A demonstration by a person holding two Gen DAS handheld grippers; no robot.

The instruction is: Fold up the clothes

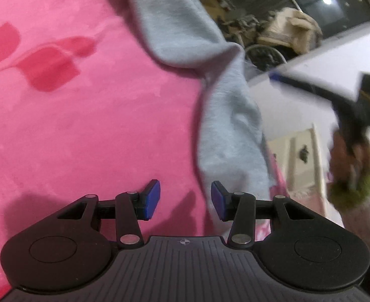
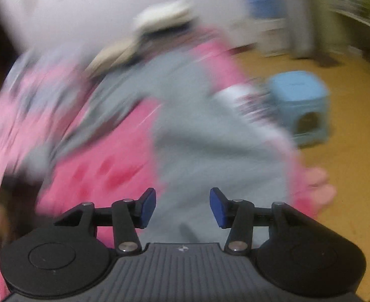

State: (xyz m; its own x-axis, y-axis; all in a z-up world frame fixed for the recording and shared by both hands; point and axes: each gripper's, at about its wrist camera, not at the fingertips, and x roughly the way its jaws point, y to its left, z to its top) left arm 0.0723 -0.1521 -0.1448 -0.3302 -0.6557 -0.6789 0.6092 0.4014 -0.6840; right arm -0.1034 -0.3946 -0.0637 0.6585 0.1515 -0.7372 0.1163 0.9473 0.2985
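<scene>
Fleece, soft and pale grey, the garment (image 1: 225, 115) lies rumpled along the plush pink blanket's (image 1: 89, 125) edge. Left gripper (image 1: 185, 198) and right gripper (image 2: 183, 207) both gape, empty, blue-padded.

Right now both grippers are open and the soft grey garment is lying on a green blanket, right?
Not quite: the blanket is pink, not green, as the left wrist view shows. The rest holds: the soft grey garment lies on it, and the left gripper and right gripper are both open.
</scene>
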